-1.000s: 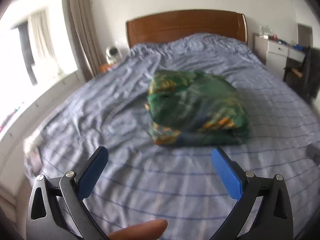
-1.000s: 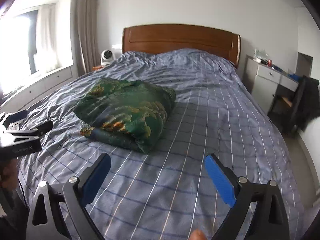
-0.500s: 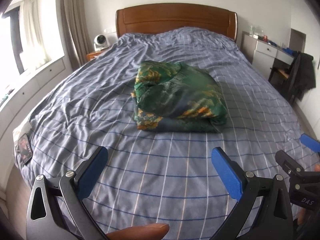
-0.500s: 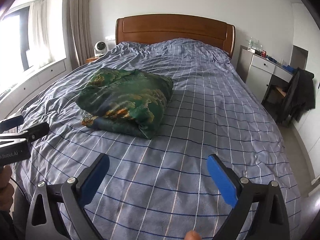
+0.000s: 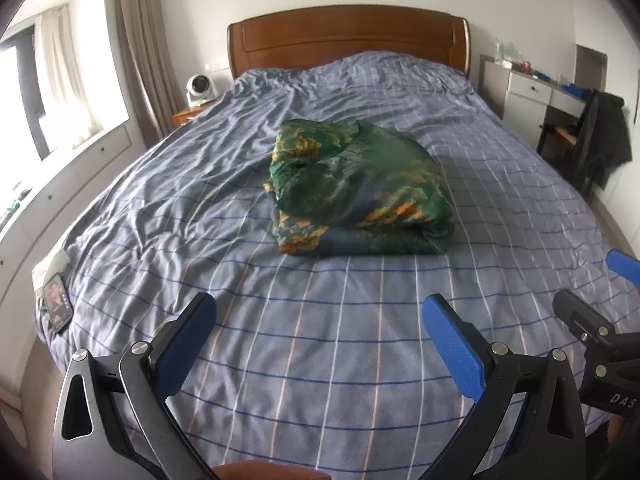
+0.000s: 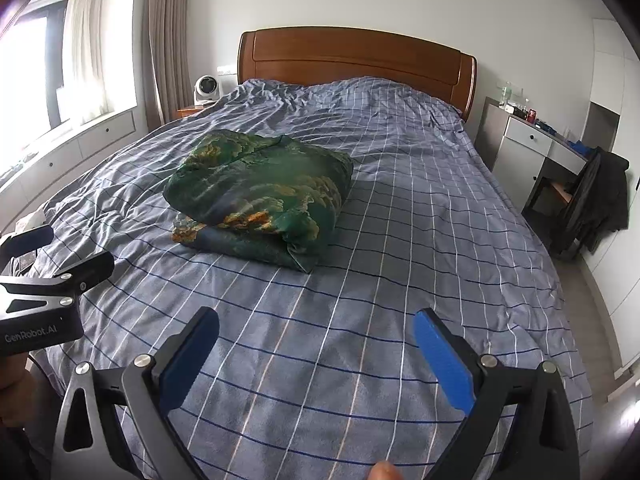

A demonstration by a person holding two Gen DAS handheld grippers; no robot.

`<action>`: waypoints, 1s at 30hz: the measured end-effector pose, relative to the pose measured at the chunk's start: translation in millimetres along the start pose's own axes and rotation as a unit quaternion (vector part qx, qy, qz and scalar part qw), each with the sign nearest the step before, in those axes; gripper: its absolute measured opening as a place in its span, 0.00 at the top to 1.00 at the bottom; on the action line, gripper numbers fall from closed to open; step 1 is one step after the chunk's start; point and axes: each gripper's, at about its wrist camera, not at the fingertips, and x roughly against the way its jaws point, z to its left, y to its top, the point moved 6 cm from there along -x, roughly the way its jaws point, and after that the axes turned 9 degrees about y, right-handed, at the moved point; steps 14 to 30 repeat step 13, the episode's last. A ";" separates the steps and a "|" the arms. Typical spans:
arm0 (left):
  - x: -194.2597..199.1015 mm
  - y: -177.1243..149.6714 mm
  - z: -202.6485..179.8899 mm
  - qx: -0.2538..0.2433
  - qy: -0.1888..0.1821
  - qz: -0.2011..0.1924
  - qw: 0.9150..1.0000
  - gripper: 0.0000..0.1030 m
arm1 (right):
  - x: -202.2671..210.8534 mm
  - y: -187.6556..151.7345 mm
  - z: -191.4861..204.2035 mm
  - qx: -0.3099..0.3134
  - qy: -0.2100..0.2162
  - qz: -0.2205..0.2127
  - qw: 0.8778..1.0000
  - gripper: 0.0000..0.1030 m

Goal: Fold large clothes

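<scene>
Both hand-held grippers, left (image 5: 318,344) and right (image 6: 316,356), have drawn back from the folded green garment (image 5: 360,192), jaws apart and empty; it rests mid-bed (image 5: 320,360), so folding looks finished.

**Folded bundle on the bed, both grippers clear of it**

I see my left gripper (image 5: 318,330) with its blue pads spread wide over the checked duvet (image 5: 224,200). The folded green patterned garment (image 5: 362,190) lies mid-bed, well apart. My right gripper (image 5: 600,300) juts in at the right edge.
</scene>
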 end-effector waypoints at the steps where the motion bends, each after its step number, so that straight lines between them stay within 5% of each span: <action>1: 0.8 -0.6 1.3 0.003 -0.001 -0.001 1.000 0.00 | 0.4 0.0 0.6 0.002 -0.002 0.000 1.000 0.03; 30: 9.7 -2.9 5.8 0.015 0.008 -0.024 1.000 0.00 | 3.6 -1.1 3.9 0.007 -0.002 -0.001 1.000 0.03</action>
